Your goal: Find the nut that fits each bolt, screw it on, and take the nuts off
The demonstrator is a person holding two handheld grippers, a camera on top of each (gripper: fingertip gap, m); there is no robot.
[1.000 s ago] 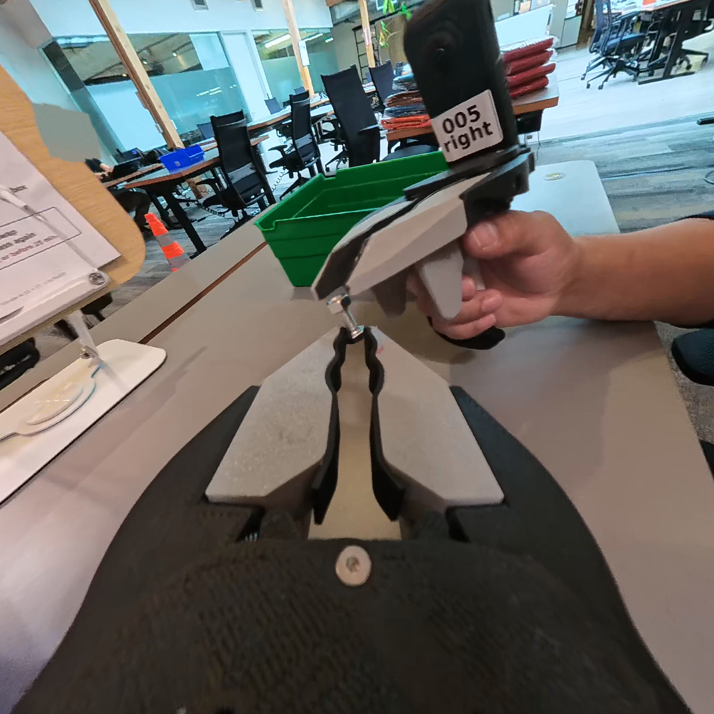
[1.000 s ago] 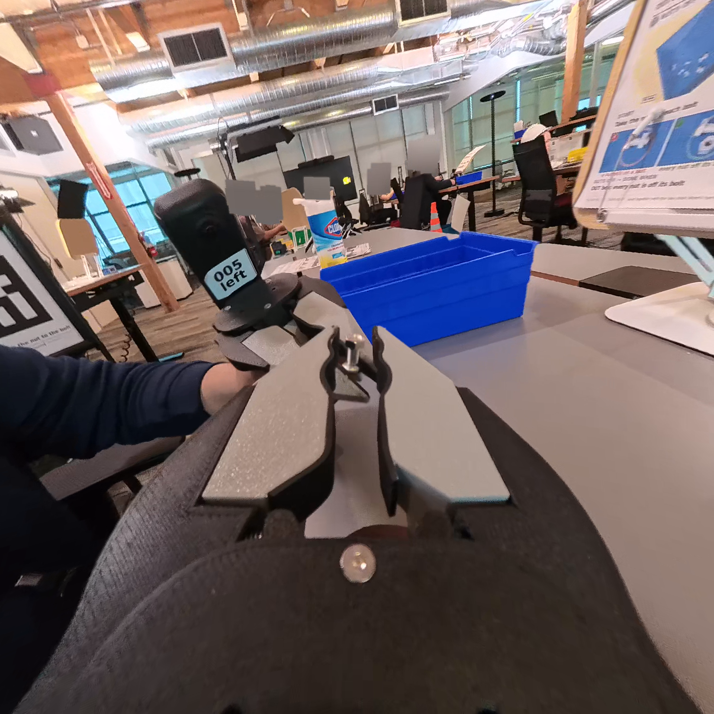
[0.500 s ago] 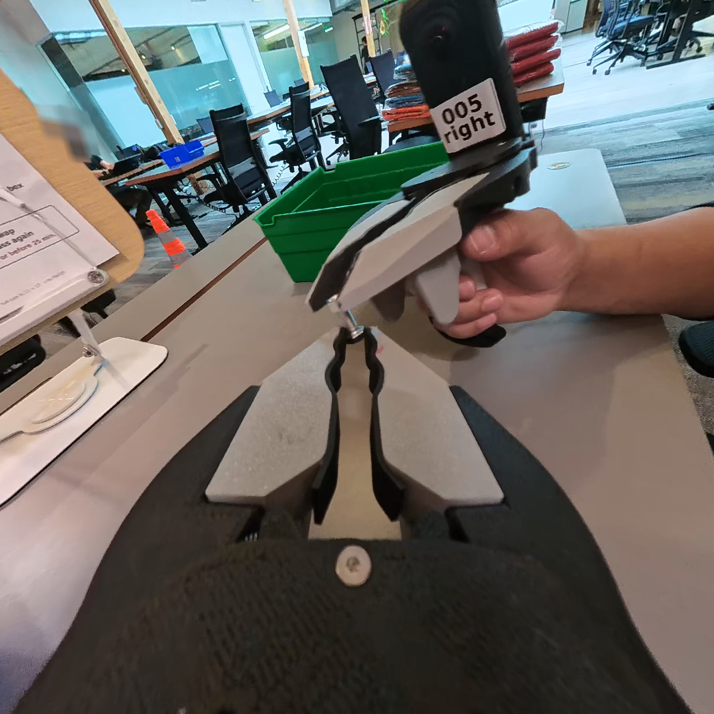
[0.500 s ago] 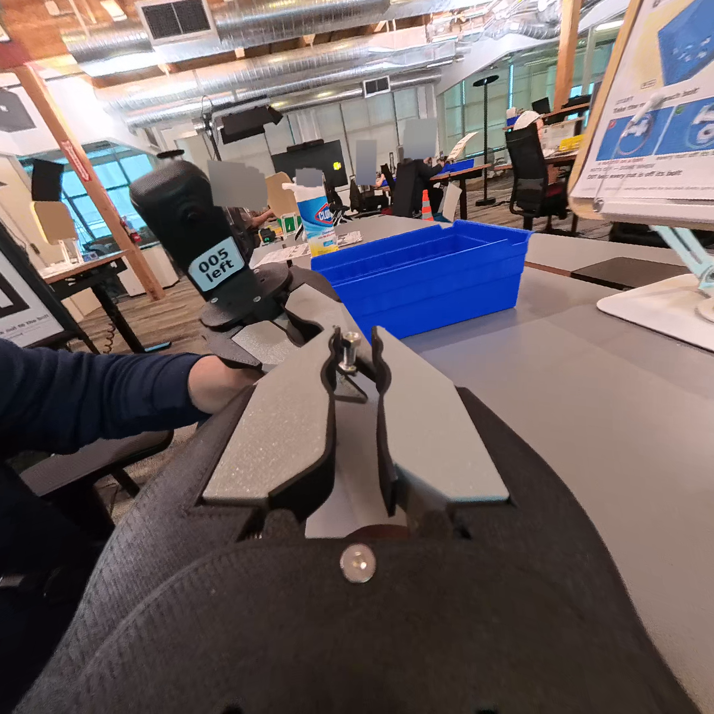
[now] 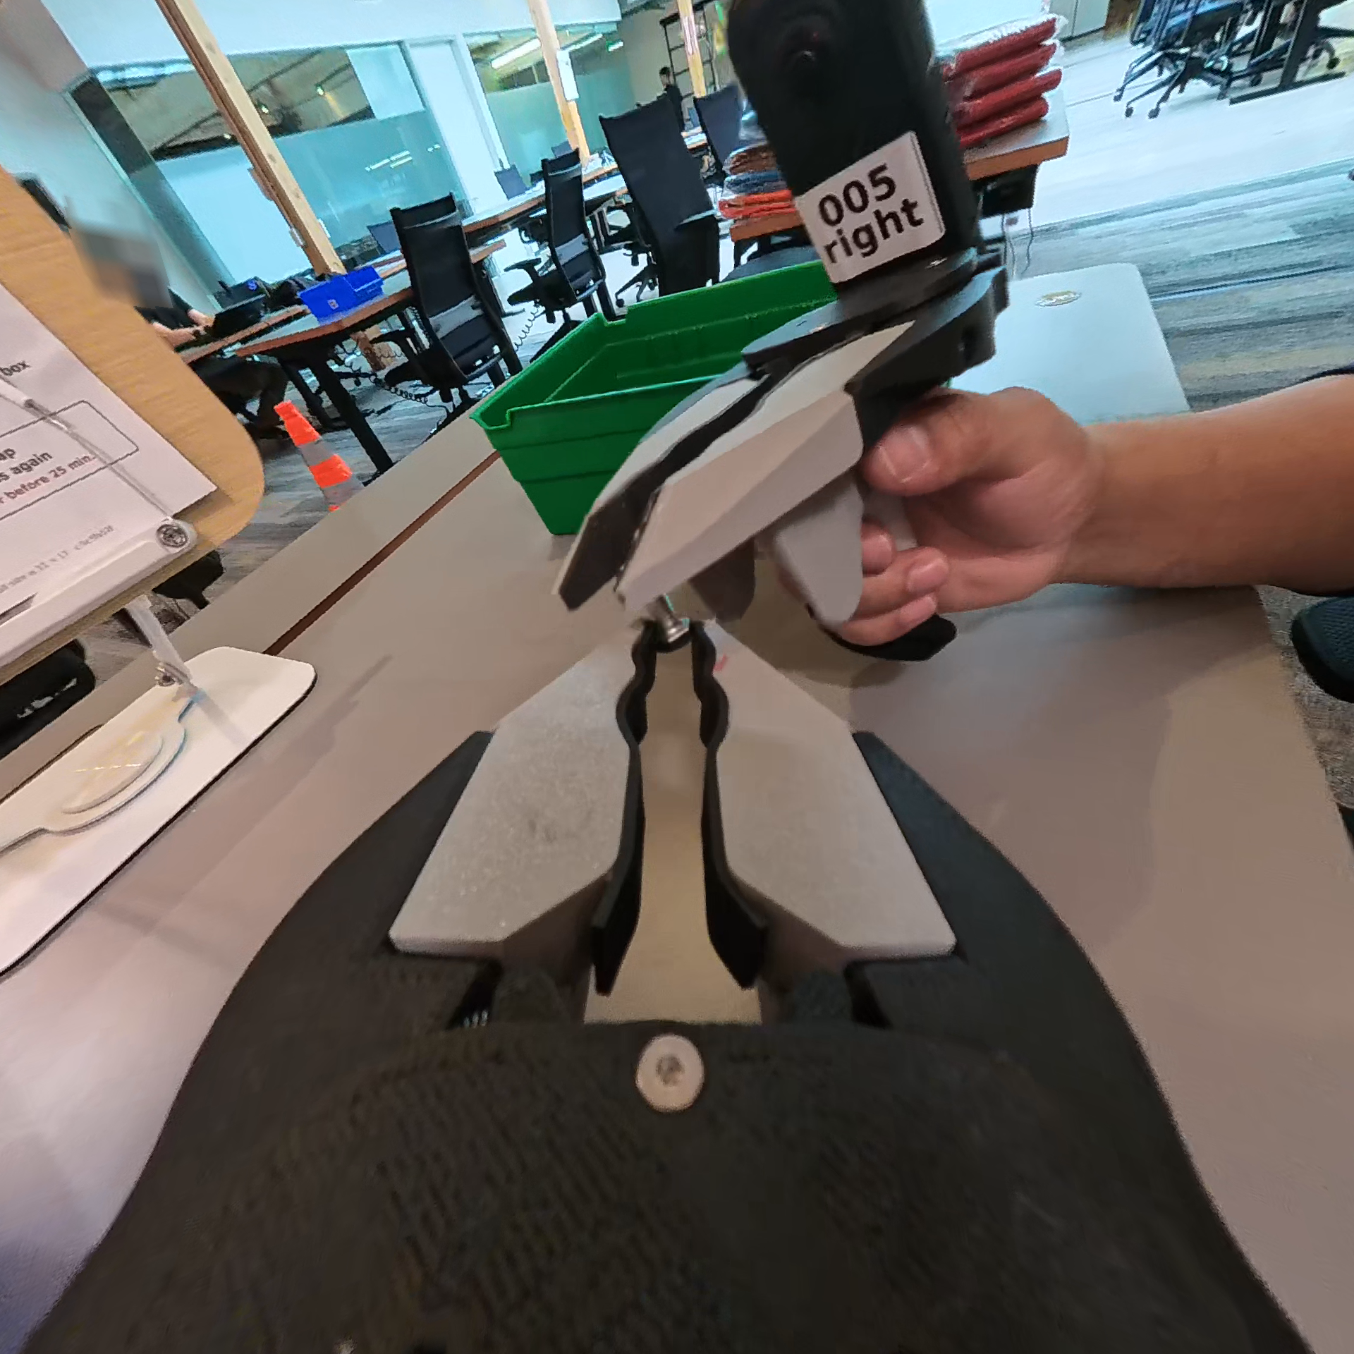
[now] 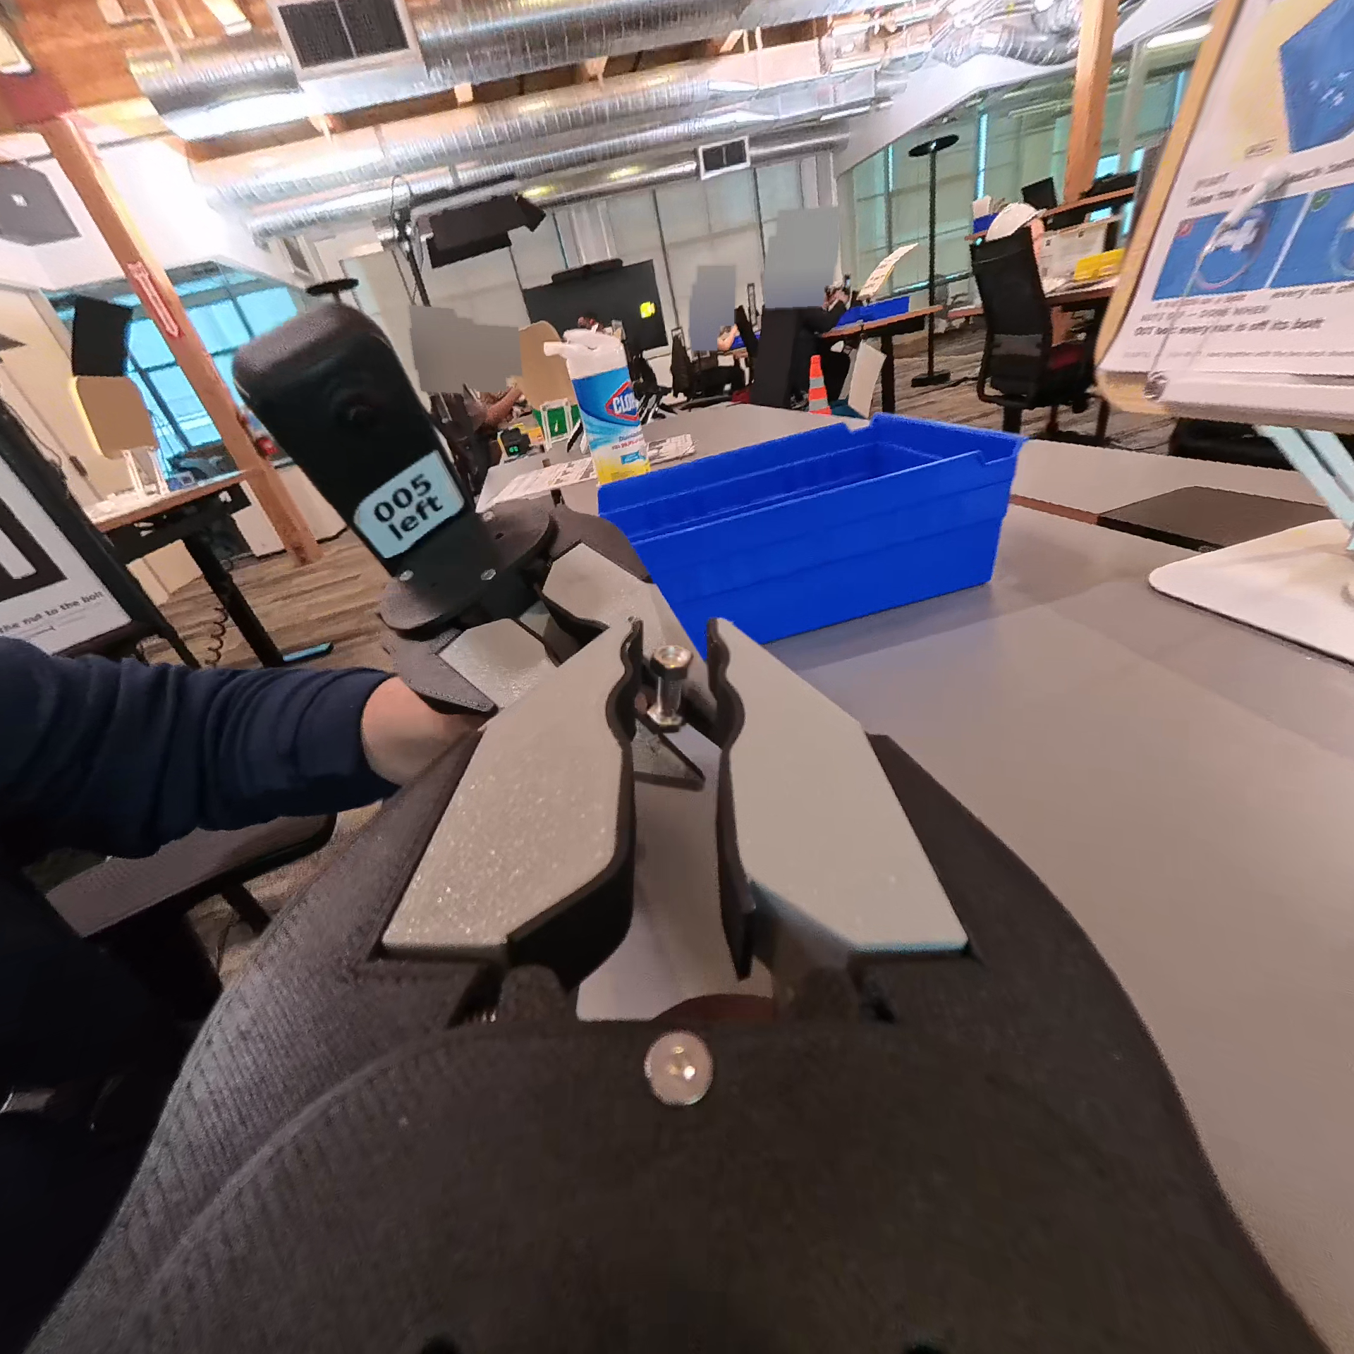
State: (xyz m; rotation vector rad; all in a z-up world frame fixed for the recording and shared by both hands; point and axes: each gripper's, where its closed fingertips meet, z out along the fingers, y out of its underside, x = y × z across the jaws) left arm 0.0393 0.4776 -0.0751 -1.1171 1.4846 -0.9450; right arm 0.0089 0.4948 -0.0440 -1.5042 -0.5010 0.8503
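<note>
A small silver bolt (image 6: 671, 681) stands head-up above the grey table (image 5: 1062, 806), with a nut (image 6: 663, 714) at its lower end. My left gripper (image 5: 670, 648) is shut on the nut (image 5: 670, 629); it also shows in the right wrist view (image 6: 663, 744), coming in from the left below the bolt. My right gripper (image 6: 672, 641) straddles the bolt head with a small gap on each side, so it is open. In the left wrist view the right gripper (image 5: 612, 582) comes down from the upper right and hides the bolt head.
A green bin (image 5: 586, 439) stands behind the right gripper. A blue bin (image 6: 806, 557) stands behind the bolt in the right wrist view. A sign stand with a white base (image 5: 146, 733) (image 6: 1260, 586) is at the table's side. A wipes canister (image 6: 608, 417) is farther back. My two grippers' fingertips are within a few centimetres of each other.
The right gripper has come lower over the bolt, so its fingers now hide the bolt head in the left wrist view. The left gripper keeps its hold.
</note>
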